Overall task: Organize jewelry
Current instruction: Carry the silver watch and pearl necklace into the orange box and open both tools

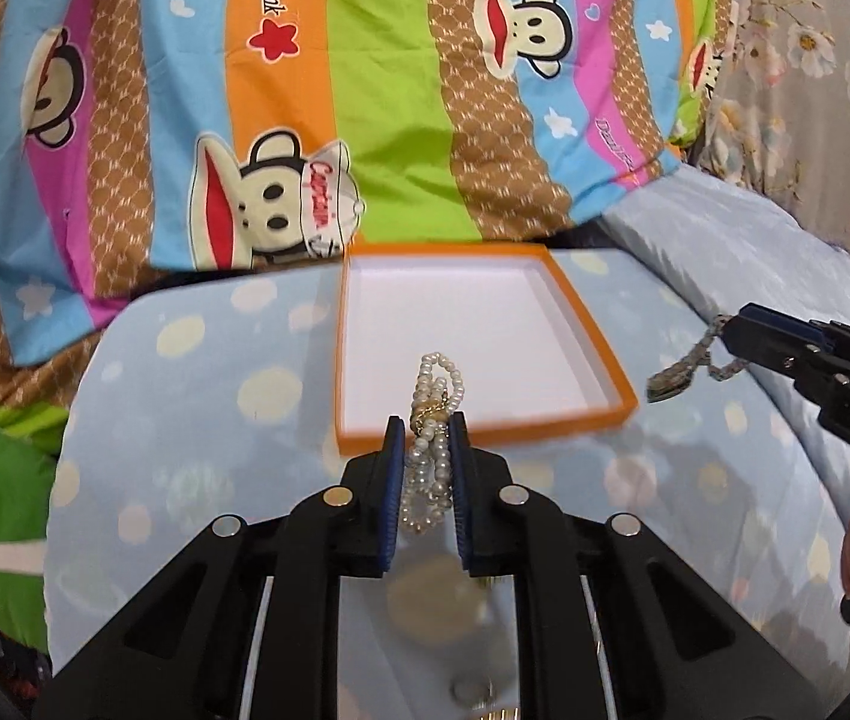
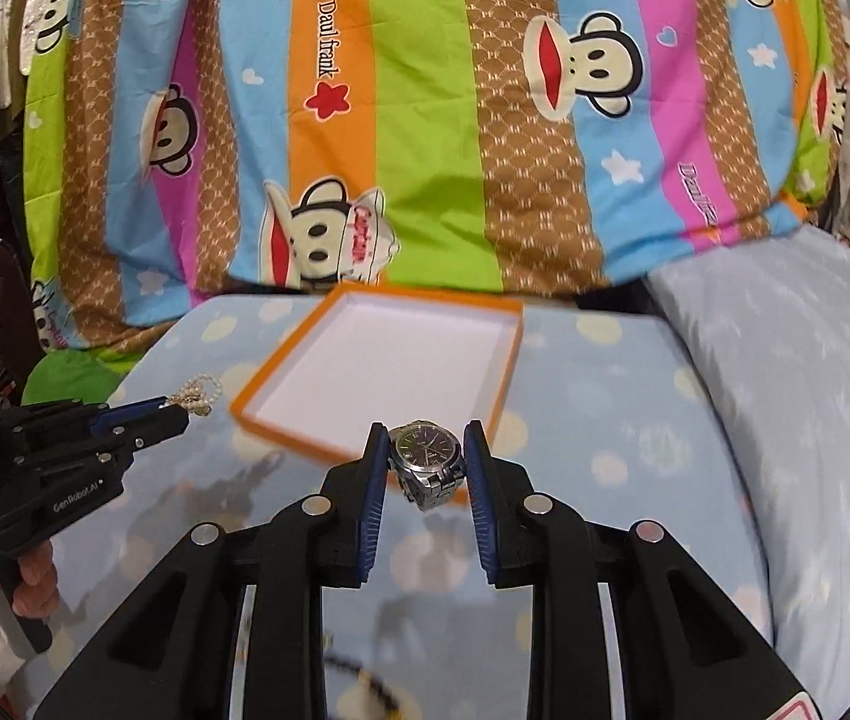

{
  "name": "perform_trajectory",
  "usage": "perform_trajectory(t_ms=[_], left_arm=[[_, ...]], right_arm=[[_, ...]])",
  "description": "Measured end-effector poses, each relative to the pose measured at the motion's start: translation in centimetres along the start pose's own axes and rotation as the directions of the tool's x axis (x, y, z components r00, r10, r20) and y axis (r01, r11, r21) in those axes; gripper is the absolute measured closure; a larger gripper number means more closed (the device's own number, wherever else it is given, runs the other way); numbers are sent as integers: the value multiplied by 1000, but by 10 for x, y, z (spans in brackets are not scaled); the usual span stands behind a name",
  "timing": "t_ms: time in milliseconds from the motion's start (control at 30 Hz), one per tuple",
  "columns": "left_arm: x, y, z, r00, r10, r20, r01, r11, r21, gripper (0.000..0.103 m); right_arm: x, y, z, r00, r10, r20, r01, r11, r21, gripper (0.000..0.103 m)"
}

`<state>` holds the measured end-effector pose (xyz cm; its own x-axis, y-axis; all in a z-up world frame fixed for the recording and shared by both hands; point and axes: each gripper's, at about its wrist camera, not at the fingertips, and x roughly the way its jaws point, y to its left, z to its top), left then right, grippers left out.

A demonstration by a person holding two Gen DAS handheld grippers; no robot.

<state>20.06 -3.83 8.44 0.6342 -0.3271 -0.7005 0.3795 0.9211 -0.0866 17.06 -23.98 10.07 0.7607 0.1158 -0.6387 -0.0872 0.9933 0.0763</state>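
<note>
Dotted blue bedding [image 1: 197, 396] carries the orange box [image 1: 580, 324], still bare. Pearl bracelet [image 1: 433, 420] is clamped in left gripper [image 1: 427, 429], watch [image 2: 427, 459] in right gripper [image 2: 425, 450], both held near the box's front edge, presumably for dropping in.

Glossy pearl strand [image 1: 432, 420], shiny metal watch [image 2: 429, 462]

A home bedroom: cartoon-monkey quilt [image 1: 317, 90], pillow [image 2: 796, 396], spotted bedsheet [image 1: 185, 396].
</note>
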Motion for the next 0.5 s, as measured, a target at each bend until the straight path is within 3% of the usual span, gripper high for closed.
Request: perform_trajectory(t_ms=[267, 367, 500], left_arm=[[75, 2, 91, 997, 63, 33, -63, 998, -12, 89], [116, 5, 113, 996, 92, 2, -92, 995, -35, 89], [169, 10, 119, 989, 120, -90, -125, 991, -51, 89]], right_arm=[[93, -11, 83, 998, -36, 53, 33, 998, 52, 79], [132, -17, 91, 997, -60, 38, 57, 995, 79, 79], [170, -28, 80, 997, -61, -46, 66, 991, 113, 78]])
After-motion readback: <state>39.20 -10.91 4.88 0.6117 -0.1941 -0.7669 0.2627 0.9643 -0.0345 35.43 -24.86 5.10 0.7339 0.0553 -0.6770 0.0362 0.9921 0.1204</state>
